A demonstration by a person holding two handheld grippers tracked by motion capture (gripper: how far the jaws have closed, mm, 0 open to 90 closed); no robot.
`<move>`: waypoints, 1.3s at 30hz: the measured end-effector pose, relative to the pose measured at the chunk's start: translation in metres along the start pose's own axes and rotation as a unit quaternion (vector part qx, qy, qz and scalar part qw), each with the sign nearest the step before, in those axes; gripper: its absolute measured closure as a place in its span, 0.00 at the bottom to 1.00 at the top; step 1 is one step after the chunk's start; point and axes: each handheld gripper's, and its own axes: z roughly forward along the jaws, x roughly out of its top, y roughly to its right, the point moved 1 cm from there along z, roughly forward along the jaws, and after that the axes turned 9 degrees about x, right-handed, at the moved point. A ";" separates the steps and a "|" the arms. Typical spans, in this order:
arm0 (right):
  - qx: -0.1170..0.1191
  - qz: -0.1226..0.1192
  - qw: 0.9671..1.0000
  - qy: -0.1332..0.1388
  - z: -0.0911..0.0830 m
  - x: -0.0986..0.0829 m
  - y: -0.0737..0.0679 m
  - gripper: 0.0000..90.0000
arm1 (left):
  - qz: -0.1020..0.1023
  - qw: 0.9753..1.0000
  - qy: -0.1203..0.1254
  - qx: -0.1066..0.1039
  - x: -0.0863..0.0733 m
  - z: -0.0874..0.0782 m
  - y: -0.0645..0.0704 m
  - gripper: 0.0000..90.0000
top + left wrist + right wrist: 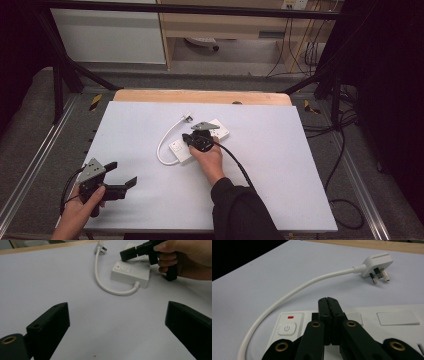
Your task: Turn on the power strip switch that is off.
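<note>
A white power strip (199, 141) is seen lying flat near the middle of the white table (280, 165), just short of the table's wooden far edge (200, 96); its cord (165, 142) is looped off its near-left end and curved away to a plug (187, 118) resting on the table beyond the strip, with the pins pointed outward in the right gripper view (380, 273). The right gripper (199, 140) is held directly over the strip, its jaws pressed together with nothing between them, as shown in the right gripper view (329, 305); the tips are poised above the strip's top face, just beside the power button (287, 328) and its red light (290, 317); whether they touch the strip cannot be told. The left gripper (120, 176) is held well apart from the strip, toward the table's near-left corner; its jaws are spread wide and hold nothing, and in the left gripper view (117, 322) the strip (130, 273) is seen well ahead of them, with bare table between.
</note>
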 end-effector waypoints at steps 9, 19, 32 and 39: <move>-0.002 -0.005 1.000 -0.001 0.001 0.001 0.000 1.00 | 0.001 1.000 0.000 0.000 0.000 0.000 0.000 0.06; -0.008 -0.002 1.000 0.002 0.001 0.002 0.003 1.00 | 0.003 1.000 0.000 -0.001 0.000 0.000 0.000 0.06; -0.006 -0.004 1.000 0.010 -0.004 0.006 0.001 1.00 | 0.003 1.000 0.001 -0.002 0.000 -0.001 0.000 0.06; -0.010 -0.006 1.000 0.012 -0.011 0.011 0.003 1.00 | 0.003 1.000 0.000 -0.001 0.000 -0.001 0.000 0.06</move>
